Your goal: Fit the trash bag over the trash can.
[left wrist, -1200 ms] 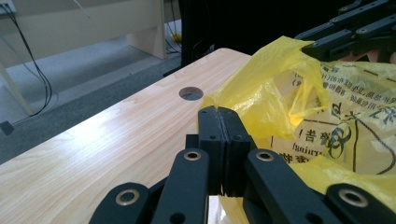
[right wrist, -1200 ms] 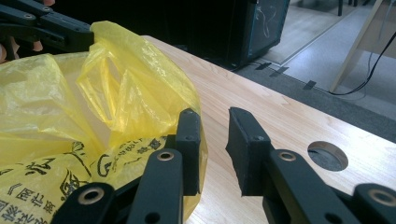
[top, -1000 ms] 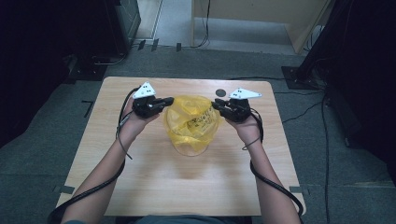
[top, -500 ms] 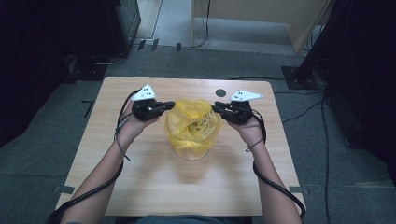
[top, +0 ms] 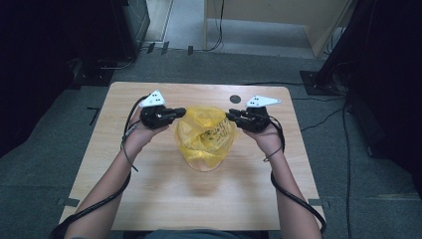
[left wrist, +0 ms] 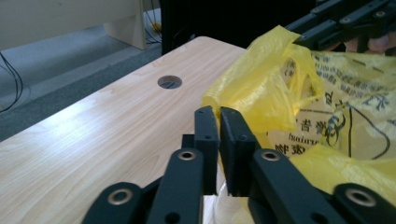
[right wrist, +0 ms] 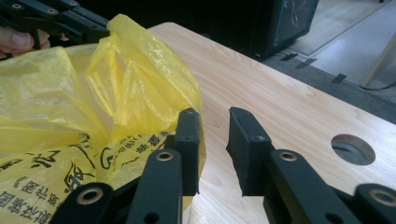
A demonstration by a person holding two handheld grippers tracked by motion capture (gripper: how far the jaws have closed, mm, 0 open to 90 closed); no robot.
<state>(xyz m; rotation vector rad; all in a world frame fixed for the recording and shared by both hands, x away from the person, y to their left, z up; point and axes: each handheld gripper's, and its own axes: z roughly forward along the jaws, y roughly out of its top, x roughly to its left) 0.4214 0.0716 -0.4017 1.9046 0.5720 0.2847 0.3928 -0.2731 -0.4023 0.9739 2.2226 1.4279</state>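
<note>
Flanking yellow bag [top: 205, 134] — hand-held grippers, cable hole [top: 235, 98] beyond, wooden table [top: 164, 199]

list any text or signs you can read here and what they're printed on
Yellow plastic bag: black printed characters, seemingly Chinese, seen reversed through the film in the left gripper view; none reads for certain.
Same bag, beside those characters: a black biohazard-style symbol inside a triangle outline.
Same bag in the right gripper view: more black characters, tilted and creased, not legible.
High view: the bag's print is too small to read.
</note>
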